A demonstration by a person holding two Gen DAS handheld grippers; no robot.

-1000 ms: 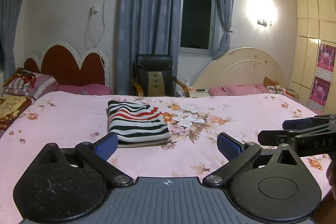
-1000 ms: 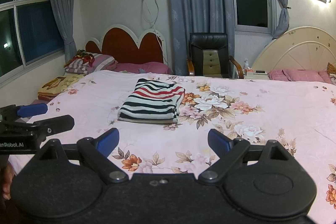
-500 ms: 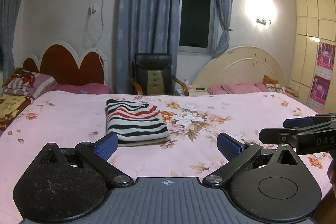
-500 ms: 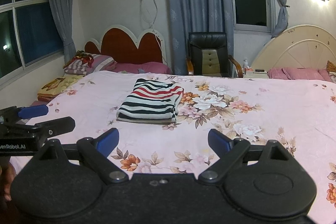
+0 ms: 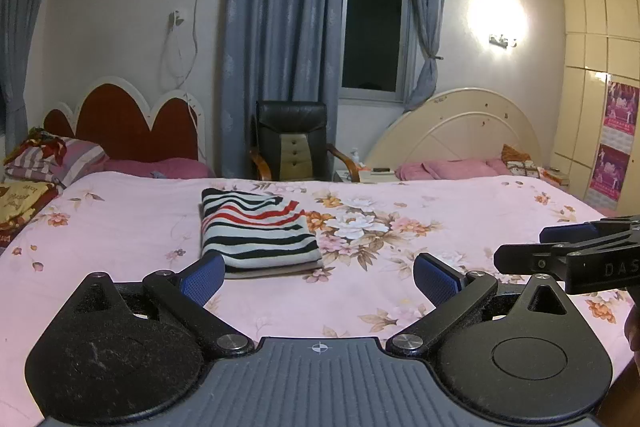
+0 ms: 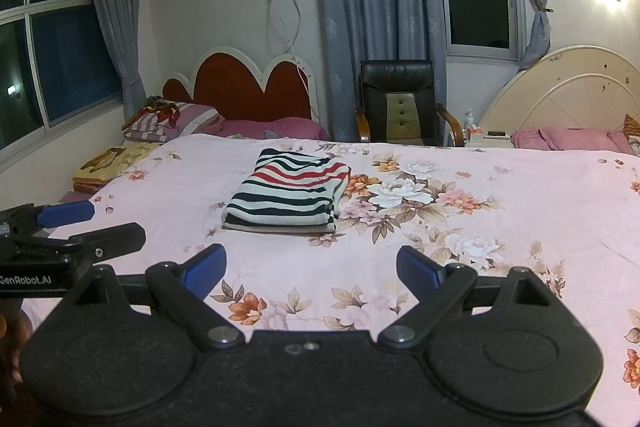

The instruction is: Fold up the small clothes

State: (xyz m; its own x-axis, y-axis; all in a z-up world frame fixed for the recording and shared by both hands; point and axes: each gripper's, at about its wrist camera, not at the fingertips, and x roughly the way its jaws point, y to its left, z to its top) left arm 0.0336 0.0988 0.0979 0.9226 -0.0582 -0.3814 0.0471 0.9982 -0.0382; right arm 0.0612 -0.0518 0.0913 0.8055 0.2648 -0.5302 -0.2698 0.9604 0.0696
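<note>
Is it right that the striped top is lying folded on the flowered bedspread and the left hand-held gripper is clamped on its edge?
Not quite. The striped top does lie folded on the flowered bedspread, but the left hand-held gripper is not clamped on it. The left wrist view shows its jaws wide open, short of the top, with nothing between them.

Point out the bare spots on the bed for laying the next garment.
Free: the pink floral bedspread right of the folded black, white and red striped garment, and the strip in front of it. Crowded: the far left edge, with striped pillows.
</note>
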